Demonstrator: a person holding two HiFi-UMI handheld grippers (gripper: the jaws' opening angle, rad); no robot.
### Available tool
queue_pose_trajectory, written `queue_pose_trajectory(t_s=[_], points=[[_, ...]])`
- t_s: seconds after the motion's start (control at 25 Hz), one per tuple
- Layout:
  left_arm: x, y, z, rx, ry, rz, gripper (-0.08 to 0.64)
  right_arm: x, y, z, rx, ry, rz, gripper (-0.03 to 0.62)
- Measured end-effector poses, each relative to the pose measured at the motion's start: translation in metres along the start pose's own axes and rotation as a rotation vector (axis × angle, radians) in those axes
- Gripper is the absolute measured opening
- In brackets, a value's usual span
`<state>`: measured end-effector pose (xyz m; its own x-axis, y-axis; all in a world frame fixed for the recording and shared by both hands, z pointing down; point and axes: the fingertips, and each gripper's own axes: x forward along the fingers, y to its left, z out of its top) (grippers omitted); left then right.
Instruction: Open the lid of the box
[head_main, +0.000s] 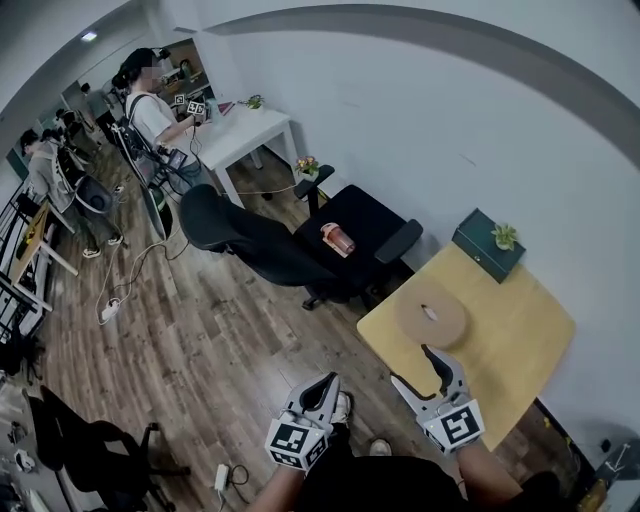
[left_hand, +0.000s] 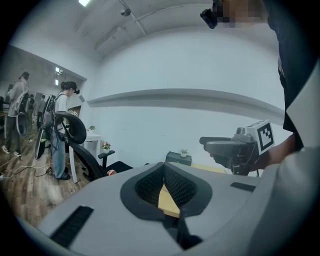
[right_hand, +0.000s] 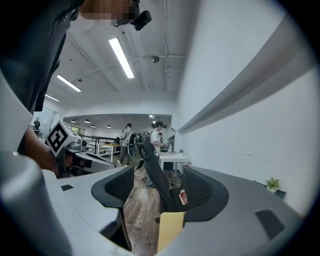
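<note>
Off to the far left of the wooden table, beyond a white table, a person stands holding grippers with marker cubes. Nearer, just left of the wooden table, a black office chair carries a pink bottle lying on its seat.

The left gripper hangs over the plank floor off the wooden table's near-left corner, its forearm entering from the bottom edge. It points roughly level toward the table. Its cube shows a square black-and-white marker, with no letters to read. In the left gripper view the two ribbed pads meet at their tips, and only a strip of the yellow tabletop shows behind them — clenched on nothing.

The round box, tan and flat, sits on the wooden table near its left corner. Its lid is on, with a small pale tab at its centre.

The right gripper reaches over the table's near edge, its tips just short of the round box and apart from it. Its marker cube faces upward. The right gripper view shows its jaws spread wide — released, with only floor, chair and table edge seen through the gap.

At the wooden table's far corner by the wall stands a dark green box with a small potted plant on top.
</note>
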<state>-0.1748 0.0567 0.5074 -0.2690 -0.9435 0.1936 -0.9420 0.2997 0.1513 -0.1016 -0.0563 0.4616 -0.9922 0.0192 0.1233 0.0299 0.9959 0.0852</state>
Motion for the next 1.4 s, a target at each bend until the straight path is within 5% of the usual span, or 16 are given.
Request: queue_pose_trajectory(t_s=[0.28,0.8,1.16,1.4], points=[[0.059,0.034,0.034,0.044,-0.011,-0.121,0.019,0.046,-0.033,0.000,0.013,0.039,-0.078,0.308],[0.123,0.065,0.045,0.065,0.021,-0.321,0.018,0.083,-0.070,-0.004,0.019,0.121,-0.257,0.307],[0.165,0.058,0.055,0.101,0.016,-0.492,0.018,0.096,-0.089,-0.032,-0.039,0.269,-0.300,0.308],[0.195,0.054,0.057,0.068,0.030,-0.533,0.018,0.102,-0.109,-0.075,0.034,0.423,-0.258,0.311]])
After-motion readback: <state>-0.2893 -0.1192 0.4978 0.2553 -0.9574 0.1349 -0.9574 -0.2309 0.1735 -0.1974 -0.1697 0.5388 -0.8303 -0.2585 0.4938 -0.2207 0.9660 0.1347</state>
